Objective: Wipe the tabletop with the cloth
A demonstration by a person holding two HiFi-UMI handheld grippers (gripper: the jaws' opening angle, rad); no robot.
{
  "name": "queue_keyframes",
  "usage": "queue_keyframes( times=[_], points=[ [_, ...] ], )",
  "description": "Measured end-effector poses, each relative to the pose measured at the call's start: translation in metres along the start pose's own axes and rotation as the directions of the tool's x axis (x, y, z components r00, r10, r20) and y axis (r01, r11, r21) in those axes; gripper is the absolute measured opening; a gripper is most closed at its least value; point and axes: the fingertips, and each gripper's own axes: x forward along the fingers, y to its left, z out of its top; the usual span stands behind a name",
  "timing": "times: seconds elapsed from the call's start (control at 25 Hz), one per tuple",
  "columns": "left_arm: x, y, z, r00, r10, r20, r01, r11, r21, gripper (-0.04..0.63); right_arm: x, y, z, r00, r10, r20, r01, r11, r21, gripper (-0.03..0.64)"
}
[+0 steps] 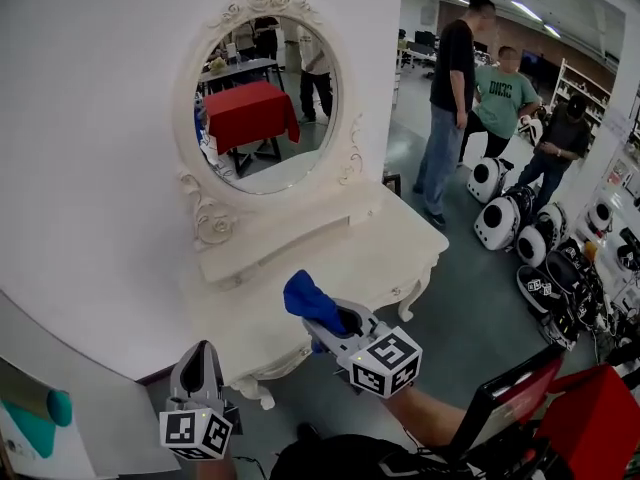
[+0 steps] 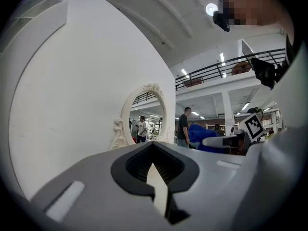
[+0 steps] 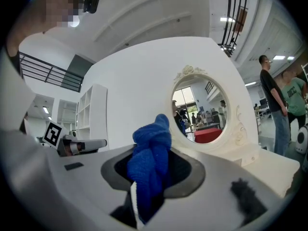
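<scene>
A blue cloth [image 1: 311, 302] is bunched in my right gripper [image 1: 335, 325], which is shut on it and held in the air in front of the white dressing table [image 1: 400, 238]. In the right gripper view the blue cloth [image 3: 150, 165] sticks up between the jaws, with the oval mirror [image 3: 204, 112] behind it. My left gripper [image 1: 200, 366] hangs lower at the left, off the table's front corner, its jaws shut with nothing between them. In the left gripper view the left gripper [image 2: 155, 177] points toward the mirror [image 2: 144, 117] and the blue cloth [image 2: 202, 133] shows to the right.
The white wall [image 1: 90, 168] backs the table, with the oval mirror [image 1: 262, 103] above a small raised shelf [image 1: 285, 238]. Three people [image 1: 500, 93] stand at the right near white robot units [image 1: 505, 218] on the floor. A red chair [image 1: 590, 418] is at the lower right.
</scene>
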Motion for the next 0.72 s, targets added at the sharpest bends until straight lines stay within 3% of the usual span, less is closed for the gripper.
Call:
queue_keyframes(
  times=[0.44,0.72],
  points=[
    [0.043,0.073,-0.007,1.0,-0.017,-0.018,0.017,0.999,-0.047,0.008,0.094,-0.012,-0.008,0.999,-0.021,-0.041,0.021,1.0,0.001,0.132],
    [0.077,0.08,-0.014,0.999,0.015,-0.031,-0.017,0.998,-0.057,0.008,0.131,-0.033,-0.007,0.998,0.058,-0.031,-0.059,0.998,-0.01,0.132]
  ],
)
